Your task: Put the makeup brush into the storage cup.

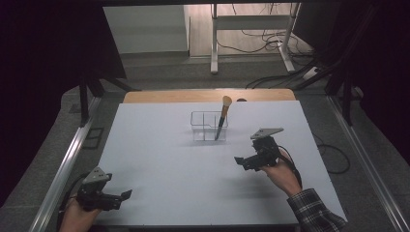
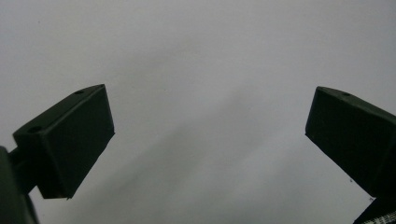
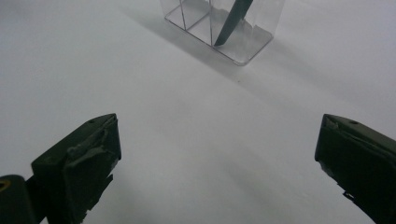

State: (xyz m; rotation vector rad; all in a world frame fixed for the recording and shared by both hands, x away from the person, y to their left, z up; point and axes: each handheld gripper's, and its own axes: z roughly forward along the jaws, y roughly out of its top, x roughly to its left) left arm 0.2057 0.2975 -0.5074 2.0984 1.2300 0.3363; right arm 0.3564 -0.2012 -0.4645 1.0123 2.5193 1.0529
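Near the far middle of the white table (image 1: 159, 159) stands a clear organiser (image 1: 203, 126), a small box split into compartments, and a makeup brush (image 1: 223, 117) leans in its right-hand one, bristles up and tilted to the far right, dark handle tip down on the floor of the box. My right gripper (image 1: 251, 159) hovers to the near right of it, well apart, jaws spread wide with nothing between them. In the right gripper view the organiser (image 3: 219, 28) sits at the top edge with the brush handle (image 3: 233, 21) slanting inside. My left gripper (image 1: 116, 199) rests at the near left corner, also spread and empty, looking at bare tabletop.

My worry is the box itself. I judge it light and free to slide, so if I bring my right gripper in low toward the brush, a jaw could catch the near wall and shove or tip the whole thing, and the leaning brush would topple out. Coming at the handle from the side, the partition may block one jaw, and I might clamp on the plastic instead. The handle looks smooth and tapered; a grip too near the bristles could let it swing or slip. With my left gripper this far away, nothing steadies the organiser.
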